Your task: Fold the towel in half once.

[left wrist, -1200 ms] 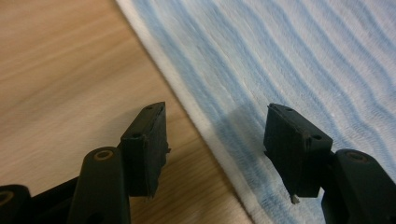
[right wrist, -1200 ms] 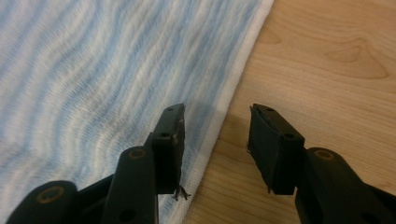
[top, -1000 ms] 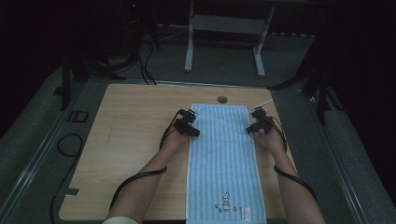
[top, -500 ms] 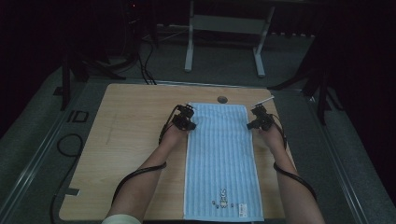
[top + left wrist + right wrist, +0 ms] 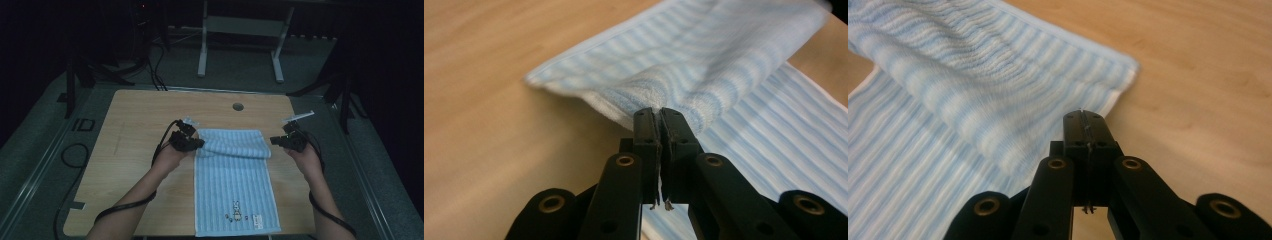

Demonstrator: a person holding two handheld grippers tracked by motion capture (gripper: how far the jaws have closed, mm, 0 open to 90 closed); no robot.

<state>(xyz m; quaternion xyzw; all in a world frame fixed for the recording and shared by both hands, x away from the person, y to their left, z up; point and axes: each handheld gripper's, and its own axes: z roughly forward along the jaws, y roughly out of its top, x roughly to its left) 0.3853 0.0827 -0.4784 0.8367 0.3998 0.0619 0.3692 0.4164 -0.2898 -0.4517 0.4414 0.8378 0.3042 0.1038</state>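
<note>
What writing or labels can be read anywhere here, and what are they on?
"ID": large pale letters on the dark floor mat left of the table.
Small white tag at the near end of the blue striped towel: too small to read.
Beside it sits a little embroidered rabbit figure, a picture without letters.

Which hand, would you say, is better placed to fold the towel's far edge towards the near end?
Left. The left gripper has its fingers clamped on the raised edge of the towel; the right gripper is shut beside the corner, seemingly on no cloth.
</note>
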